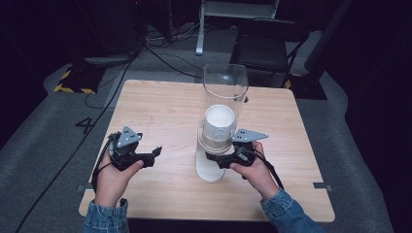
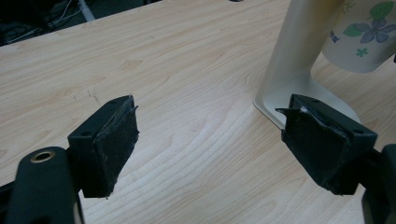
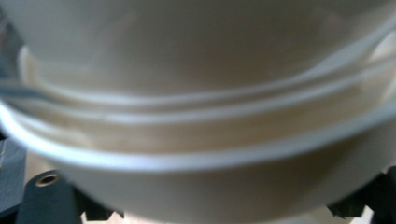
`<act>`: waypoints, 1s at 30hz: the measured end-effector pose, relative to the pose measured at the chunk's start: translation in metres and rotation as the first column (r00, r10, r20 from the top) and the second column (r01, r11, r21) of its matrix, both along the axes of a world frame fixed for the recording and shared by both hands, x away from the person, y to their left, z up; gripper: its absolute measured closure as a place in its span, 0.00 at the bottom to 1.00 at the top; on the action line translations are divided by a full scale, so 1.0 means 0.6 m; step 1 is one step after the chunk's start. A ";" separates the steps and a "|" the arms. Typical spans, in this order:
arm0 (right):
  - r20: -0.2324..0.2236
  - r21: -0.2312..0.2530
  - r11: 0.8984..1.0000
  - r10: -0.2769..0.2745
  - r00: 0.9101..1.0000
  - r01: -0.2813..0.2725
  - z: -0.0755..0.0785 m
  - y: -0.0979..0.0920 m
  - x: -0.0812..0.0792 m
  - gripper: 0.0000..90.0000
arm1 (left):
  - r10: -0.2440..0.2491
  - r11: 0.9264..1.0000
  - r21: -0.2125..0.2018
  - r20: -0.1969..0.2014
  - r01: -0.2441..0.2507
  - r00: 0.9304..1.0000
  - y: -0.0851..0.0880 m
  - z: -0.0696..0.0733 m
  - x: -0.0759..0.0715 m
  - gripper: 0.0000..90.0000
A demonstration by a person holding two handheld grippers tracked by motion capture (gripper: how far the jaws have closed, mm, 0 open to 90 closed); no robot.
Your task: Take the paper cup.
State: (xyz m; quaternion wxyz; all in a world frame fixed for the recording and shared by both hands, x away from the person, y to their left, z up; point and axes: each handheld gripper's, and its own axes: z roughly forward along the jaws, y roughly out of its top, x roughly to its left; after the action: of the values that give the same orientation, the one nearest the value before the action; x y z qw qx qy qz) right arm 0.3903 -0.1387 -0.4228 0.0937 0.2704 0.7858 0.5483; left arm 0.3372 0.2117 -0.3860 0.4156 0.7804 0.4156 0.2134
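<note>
A clear tube dispenser (image 1: pixel 225 92) on a cream stand (image 1: pixel 210 170) holds a stack of white paper cups (image 1: pixel 218 124). My right gripper (image 1: pixel 214 158) reaches in from the right under the tube. Its jaws sit against both sides of the lowest paper cup (image 3: pixel 201 186), whose blurred rims and body show very close in the right gripper view. The flowered bottom of that cup (image 2: pixel 359 32) hangs beside the stand's post (image 2: pixel 299 51). My left gripper (image 1: pixel 156 154) rests low over the table left of the stand, open, with bare wood between its pads (image 2: pixel 112 140).
The light wooden table (image 1: pixel 160 107) has room on its left and far side. Its front edge is near the person's denim sleeves (image 1: pixel 104 216). A black chair (image 1: pixel 265 46), cables and a stand leg are on the grey floor behind it.
</note>
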 end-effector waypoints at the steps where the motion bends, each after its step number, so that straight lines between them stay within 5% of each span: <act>1: 0.020 0.020 1.000 -0.009 1.000 0.009 -0.001 0.001 0.000 0.21 | 0.002 1.000 -0.002 -0.001 -0.002 1.000 0.000 -0.001 0.000 0.20; 13: 0.126 0.034 0.999 -0.026 0.992 0.021 -0.002 0.005 -0.009 0.30 | 0.007 1.000 -0.006 -0.002 -0.007 1.000 0.001 -0.003 0.002 0.20; 30: 0.119 0.010 0.999 -0.039 0.992 0.038 -0.003 0.004 -0.014 0.33 | 0.007 1.000 -0.005 0.000 -0.007 1.000 -0.001 -0.004 0.001 0.20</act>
State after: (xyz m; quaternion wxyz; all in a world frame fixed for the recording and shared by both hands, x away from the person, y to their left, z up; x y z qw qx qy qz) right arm 0.3817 -0.1363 -0.4244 0.1499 0.2529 0.7712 0.5647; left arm 0.3379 0.2112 -0.3882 0.4168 0.7780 0.4188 0.2136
